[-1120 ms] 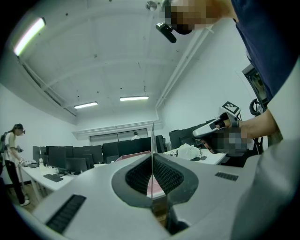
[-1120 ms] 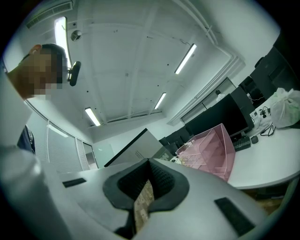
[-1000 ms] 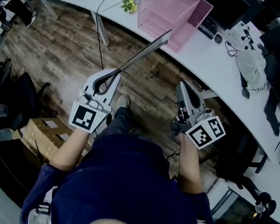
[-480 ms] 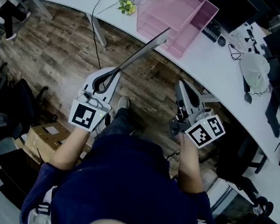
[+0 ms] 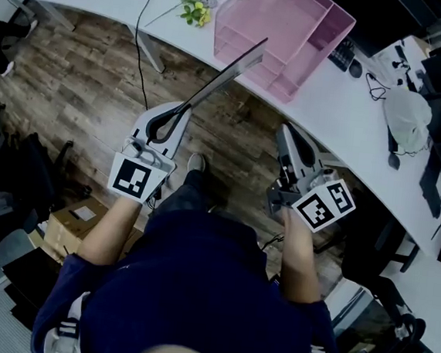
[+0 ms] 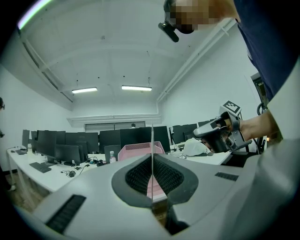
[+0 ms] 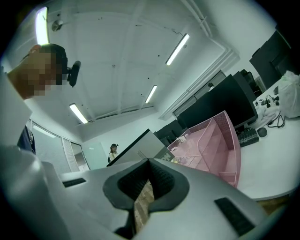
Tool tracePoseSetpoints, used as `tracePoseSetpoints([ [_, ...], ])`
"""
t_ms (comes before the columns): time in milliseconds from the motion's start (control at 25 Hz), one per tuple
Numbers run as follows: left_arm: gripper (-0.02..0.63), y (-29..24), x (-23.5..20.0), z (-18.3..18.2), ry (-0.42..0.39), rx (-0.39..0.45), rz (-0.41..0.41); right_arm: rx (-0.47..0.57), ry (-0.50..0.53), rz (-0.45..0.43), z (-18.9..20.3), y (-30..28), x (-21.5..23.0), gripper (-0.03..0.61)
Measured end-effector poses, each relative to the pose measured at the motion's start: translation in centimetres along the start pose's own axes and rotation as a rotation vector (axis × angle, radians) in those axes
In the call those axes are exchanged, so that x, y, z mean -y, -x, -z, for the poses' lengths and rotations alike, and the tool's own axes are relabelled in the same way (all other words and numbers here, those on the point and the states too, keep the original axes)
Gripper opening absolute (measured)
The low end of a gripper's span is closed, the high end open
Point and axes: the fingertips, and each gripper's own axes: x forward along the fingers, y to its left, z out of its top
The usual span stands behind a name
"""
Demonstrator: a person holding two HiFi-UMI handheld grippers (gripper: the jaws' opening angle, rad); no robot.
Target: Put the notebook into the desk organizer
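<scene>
A thin dark notebook [image 5: 222, 79] is held edge-up, slanting from my left gripper [image 5: 178, 115] up toward the pink desk organizer [image 5: 274, 18] on the white desk. Its far corner overlaps the organizer's front edge in the head view. In the left gripper view the notebook [image 6: 152, 150] shows as a thin vertical line pinched between the pads, with the organizer [image 6: 136, 151] behind it. My right gripper [image 5: 288, 133] hangs over the floor to the right, shut with nothing in it. From the right gripper view the notebook [image 7: 140, 143] and the organizer [image 7: 211, 145] lie ahead of the right gripper [image 7: 147, 164].
The curved white desk [image 5: 365, 124] carries a small plant with yellow flowers [image 5: 194, 2], a white bag [image 5: 408, 120], a keyboard [image 5: 342, 53] and cables. A cardboard box [image 5: 76, 224] sits on the wooden floor at left. Dark chairs stand at right. A person [image 7: 113, 152] stands far off.
The desk and organizer have come nearer in the head view. The notebook's far end now reaches the organizer's front edge. Both grippers keep their hold and pose.
</scene>
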Motion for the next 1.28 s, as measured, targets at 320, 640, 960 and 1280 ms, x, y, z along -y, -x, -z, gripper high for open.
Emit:
tracePoseSetpoints([
  [320,0.034,-3.4,-4.2,-0.2,0.003,0.002,0.039,0.013,0.000,0.046,-1.6,-4.0,1.7,0.003],
  [640,0.034,-6.5,-7.6,-1.3,-0.018,0.027,0.084,0.044,0.009,0.076,-3.1,-7.7,2.7,0.003],
  [960,0.034,-8.9,-10.1,-2.8,-0.048,0.049,0.099,0.063,0.016,0.087,-4.5,-10.0,3.5,0.003],
  [1280,0.034,-10.8,-11.1,-3.8,-0.073,0.065,0.092,0.067,0.014,0.089,-5.4,-10.7,4.5,0.003],
])
